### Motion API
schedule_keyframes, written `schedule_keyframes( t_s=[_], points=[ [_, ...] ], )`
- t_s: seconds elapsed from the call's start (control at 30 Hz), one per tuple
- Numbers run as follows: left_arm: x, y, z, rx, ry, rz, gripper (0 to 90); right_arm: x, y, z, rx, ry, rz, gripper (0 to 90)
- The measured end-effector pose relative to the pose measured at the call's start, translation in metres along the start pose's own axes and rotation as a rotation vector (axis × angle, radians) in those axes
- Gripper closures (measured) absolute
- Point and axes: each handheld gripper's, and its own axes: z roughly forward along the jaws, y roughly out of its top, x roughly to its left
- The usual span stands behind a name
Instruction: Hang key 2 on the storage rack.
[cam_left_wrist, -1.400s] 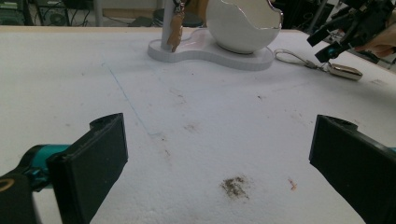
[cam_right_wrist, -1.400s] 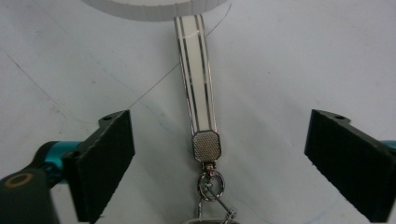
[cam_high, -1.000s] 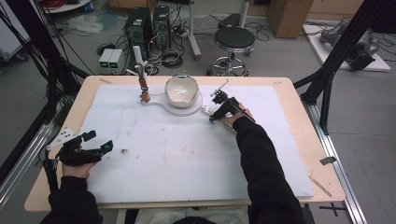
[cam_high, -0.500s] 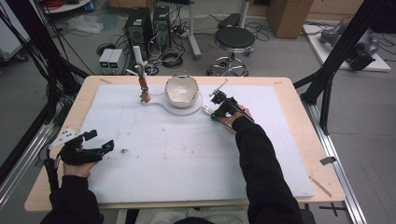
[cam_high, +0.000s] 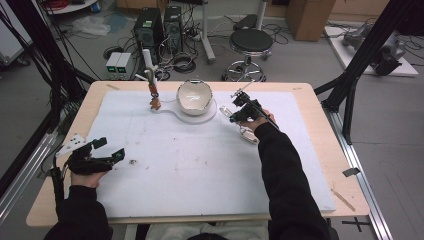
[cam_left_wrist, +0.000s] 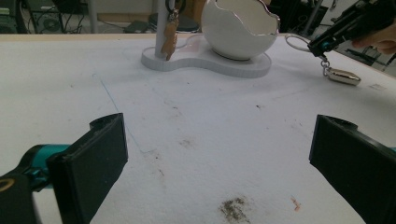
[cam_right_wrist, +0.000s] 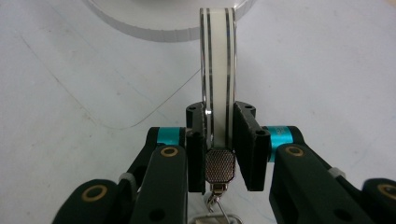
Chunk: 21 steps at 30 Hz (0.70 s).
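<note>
Left gripper: at the near left of the mat, resting low in the person's left hand. Its jaws stand wide apart with nothing between them, as the left gripper view shows. It seems parked out of the way, aimed toward the far stand.

Left forearm: comes in from the near edge in a dark sleeve, short and tucked close to the body, wrist level.

Mat: white, stained with small brown marks near the middle. It covers most of the wooden table.

Right forearm: stretched far across the mat, angled toward the far centre, hand wrapped around the tool's handle.

Right gripper: clenched on the bangle, a pale hoop with dark stripes held edge-on between the pads. Gripping it by the rim probably keeps the hoop upright so it can be hung or set down.

Charm: a small metallic drop on a short chain, dangling from the bangle and lying on the mat just right of the stand's base.

Stand: a white base at the far centre, just left of the right gripper. The bangle is near it but not yet on it.

Bowl: white, egg-shaped with a broken-looking rim, sitting on the base.

Post: upright at the base's left end, with a brown trinket hanging from it, likely the place for jewellery.
</note>
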Motion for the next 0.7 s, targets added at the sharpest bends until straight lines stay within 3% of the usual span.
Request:
schedule_keyframes(
  t_s=[0.3, 0.7],
  points=[
    [-0.001, 0.000, 0.000, 0.002, 0.002, 0.002, 4.8, -0.001, 0.001, -0.031, -0.127, -0.003, 0.013, 75.6],
    [-0.001, 0.000, 0.000, -0.002, 0.002, -0.002, 4.8, 0.001, -0.002, -0.067, -0.248, 0.005, 0.032, 75.6]
  ],
)
